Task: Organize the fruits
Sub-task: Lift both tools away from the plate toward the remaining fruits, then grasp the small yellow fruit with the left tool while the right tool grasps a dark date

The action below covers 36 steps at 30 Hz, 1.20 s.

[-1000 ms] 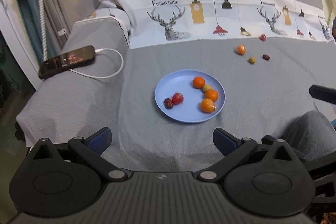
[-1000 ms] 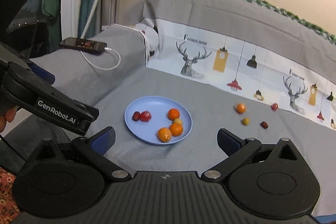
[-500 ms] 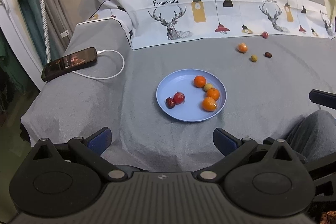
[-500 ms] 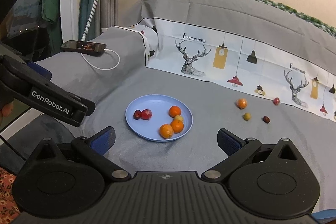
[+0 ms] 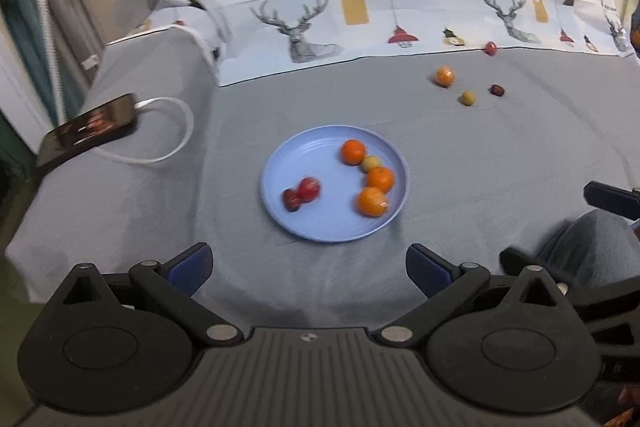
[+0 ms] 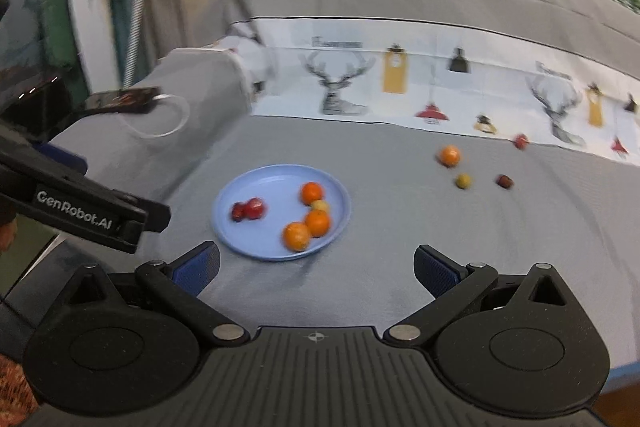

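Observation:
A blue plate (image 5: pixel 304 163) (image 6: pixel 248 187) lies on the grey bed cover with three oranges, a small yellow fruit, a red fruit and a dark red one on it. Beyond it to the right lie a loose orange (image 5: pixel 445 76) (image 6: pixel 449 155), a yellow fruit (image 5: pixel 467 97) (image 6: pixel 463 181), a dark red fruit (image 5: pixel 497 90) (image 6: pixel 505 181) and a red fruit (image 5: pixel 491 47) (image 6: pixel 521 141). My left gripper (image 5: pixel 309 267) is open and empty, short of the plate. My right gripper (image 6: pixel 316 269) is open and empty, near the plate's front edge.
A phone (image 5: pixel 90 125) on a white charging cable (image 5: pixel 176 131) lies on the raised left part of the bed. A deer-print cloth band (image 5: pixel 400 11) runs across the back. The left gripper's body (image 6: pixel 80 211) shows at the left of the right wrist view.
Both grippers have moved forward toward the plate, so the plate and fruits look larger. Both views are blurred by motion. The fruits have not moved.

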Each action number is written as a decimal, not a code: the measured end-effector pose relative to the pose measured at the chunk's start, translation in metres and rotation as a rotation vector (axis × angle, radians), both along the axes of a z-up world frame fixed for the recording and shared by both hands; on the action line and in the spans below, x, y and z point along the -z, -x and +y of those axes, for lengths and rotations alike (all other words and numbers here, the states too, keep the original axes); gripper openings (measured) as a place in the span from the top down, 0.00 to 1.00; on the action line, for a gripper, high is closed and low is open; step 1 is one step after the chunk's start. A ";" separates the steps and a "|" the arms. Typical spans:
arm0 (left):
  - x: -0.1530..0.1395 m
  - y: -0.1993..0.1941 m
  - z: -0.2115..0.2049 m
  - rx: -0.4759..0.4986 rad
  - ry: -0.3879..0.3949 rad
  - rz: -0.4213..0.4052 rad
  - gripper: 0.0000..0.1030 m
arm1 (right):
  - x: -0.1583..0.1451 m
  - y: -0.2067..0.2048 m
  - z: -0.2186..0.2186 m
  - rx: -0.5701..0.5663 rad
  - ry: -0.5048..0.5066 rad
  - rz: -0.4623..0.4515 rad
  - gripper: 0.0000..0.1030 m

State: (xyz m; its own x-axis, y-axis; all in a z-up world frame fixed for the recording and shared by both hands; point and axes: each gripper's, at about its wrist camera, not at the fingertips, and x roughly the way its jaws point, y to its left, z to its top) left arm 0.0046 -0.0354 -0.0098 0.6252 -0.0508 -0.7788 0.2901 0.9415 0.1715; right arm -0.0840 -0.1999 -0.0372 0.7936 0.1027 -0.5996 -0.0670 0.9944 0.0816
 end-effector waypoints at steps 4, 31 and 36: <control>0.006 -0.027 -0.035 0.038 -0.005 -0.007 0.00 | 0.006 -0.014 -0.035 0.140 0.011 -0.009 0.01; 0.197 -0.293 -0.323 0.317 -0.050 0.061 0.00 | 0.191 -0.305 -0.287 0.292 0.066 0.127 0.01; 0.198 -0.288 -0.331 0.369 -0.038 0.001 0.08 | 0.196 -0.305 -0.296 0.286 0.068 0.083 0.09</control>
